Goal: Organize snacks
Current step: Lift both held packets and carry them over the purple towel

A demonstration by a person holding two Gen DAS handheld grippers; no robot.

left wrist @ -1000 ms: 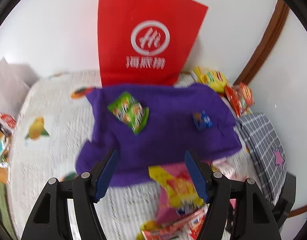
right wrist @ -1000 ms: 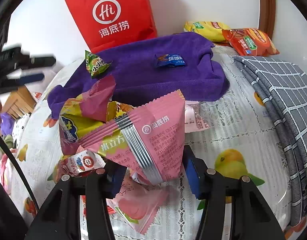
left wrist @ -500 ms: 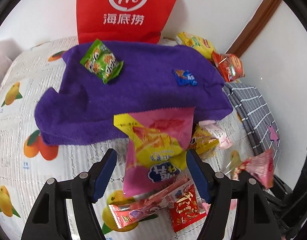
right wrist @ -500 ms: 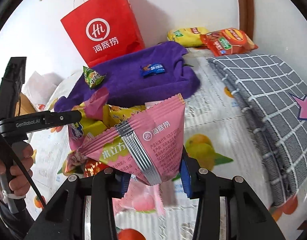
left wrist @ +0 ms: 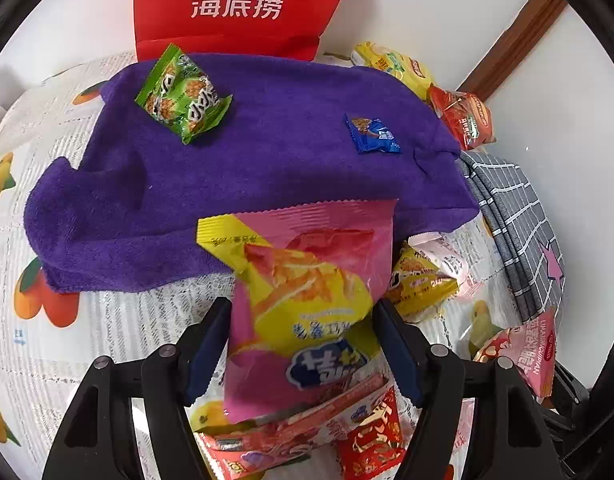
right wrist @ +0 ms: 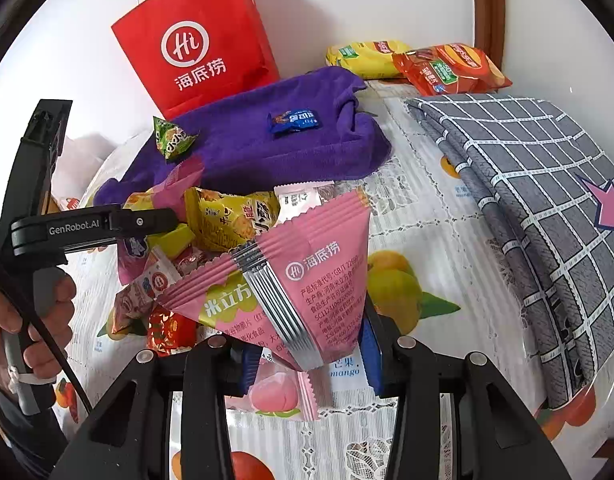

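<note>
- Early stage: only a green packet (left wrist: 183, 94) and a blue candy (left wrist: 373, 135) are laid out on the purple towel (left wrist: 247, 168); most of the snack pile (right wrist: 195, 248) sits unsorted on the worktop (left wrist: 107, 340).
- Right gripper (right wrist: 307, 354) jaws clamp a pink triangular packet (right wrist: 291, 280).
- Left gripper (left wrist: 303, 346) jaws open, straddling a pink-yellow chip bag (left wrist: 307, 300), not pinching.
- Around: red paper bag (right wrist: 195, 40), grey checked cloth (right wrist: 539, 208); overlapping packets crowd the pick.
</note>
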